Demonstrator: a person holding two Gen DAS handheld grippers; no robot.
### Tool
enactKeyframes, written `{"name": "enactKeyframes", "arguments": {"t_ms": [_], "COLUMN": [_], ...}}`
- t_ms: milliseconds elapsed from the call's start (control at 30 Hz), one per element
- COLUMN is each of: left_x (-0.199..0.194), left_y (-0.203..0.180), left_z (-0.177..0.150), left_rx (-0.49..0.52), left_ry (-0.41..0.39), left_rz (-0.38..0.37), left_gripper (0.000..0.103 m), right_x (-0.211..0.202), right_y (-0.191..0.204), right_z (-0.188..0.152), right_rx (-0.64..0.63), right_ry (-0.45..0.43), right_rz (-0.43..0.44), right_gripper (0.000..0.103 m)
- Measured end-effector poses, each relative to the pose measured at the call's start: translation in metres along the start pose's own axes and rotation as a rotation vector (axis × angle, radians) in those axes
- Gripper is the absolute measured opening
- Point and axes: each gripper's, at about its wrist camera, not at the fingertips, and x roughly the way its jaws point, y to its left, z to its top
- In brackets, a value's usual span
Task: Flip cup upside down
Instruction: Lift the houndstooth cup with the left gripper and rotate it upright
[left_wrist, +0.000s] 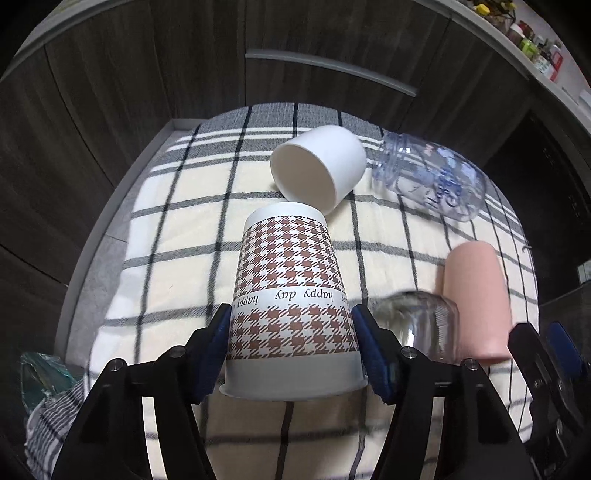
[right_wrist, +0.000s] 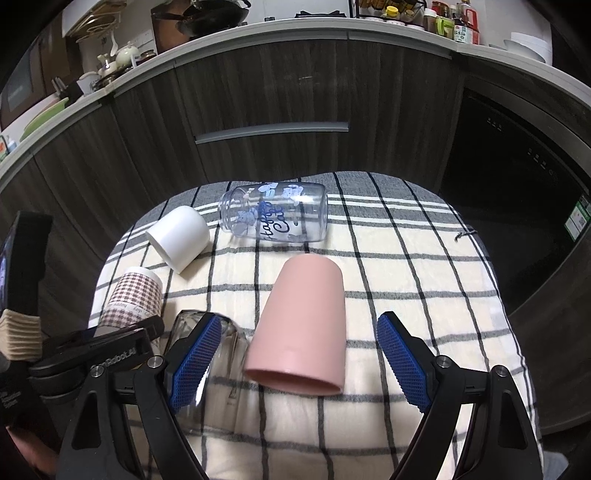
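Note:
A houndstooth paper cup (left_wrist: 291, 295) stands upside down, rim low, between the blue pads of my left gripper (left_wrist: 291, 343), which is shut on it; it also shows in the right wrist view (right_wrist: 133, 299). A pink cup (right_wrist: 299, 328) stands upside down on the checked cloth between the fingers of my right gripper (right_wrist: 299, 354), which is open and clear of it; it also shows in the left wrist view (left_wrist: 476, 299). A clear glass (right_wrist: 207, 362) stands upside down beside the pink cup, partly behind my right gripper's left finger.
A white cup (left_wrist: 317, 170) and a clear printed bottle (right_wrist: 275, 214) lie on their sides at the far side of the checked cloth (right_wrist: 406, 266). Dark cabinets (right_wrist: 258, 92) stand behind the table. A green bag (left_wrist: 40, 376) lies at the left.

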Motion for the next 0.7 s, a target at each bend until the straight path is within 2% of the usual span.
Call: {"name": "enactKeyframes", "arguments": {"t_ms": [200,433,700], "left_x": [-0.035,-0.073,-0.080], "left_y": [0.000,-0.012,-0.025], "left_z": [-0.028,-0.080,-0.132], "left_rx": [0.028,0.089,0.136], "left_ry": [-0.013,-0.026,0.010], "left_rz": [-0.004,-0.022,-0.049], "left_gripper": [0.064,0.064,0.064], "right_x": [-0.027,-0.068,-0.096], "right_y": [-0.003,-0.015,-0.035], "right_z": [-0.014,-0.046,-0.092], "right_rx": [0.021,0.026,0.045], "right_ry": [0.004,0.015,0.059], "right_rz": [0.015,-0.001,-0.042], "right_gripper": [0.086,0.086,0.086]}}
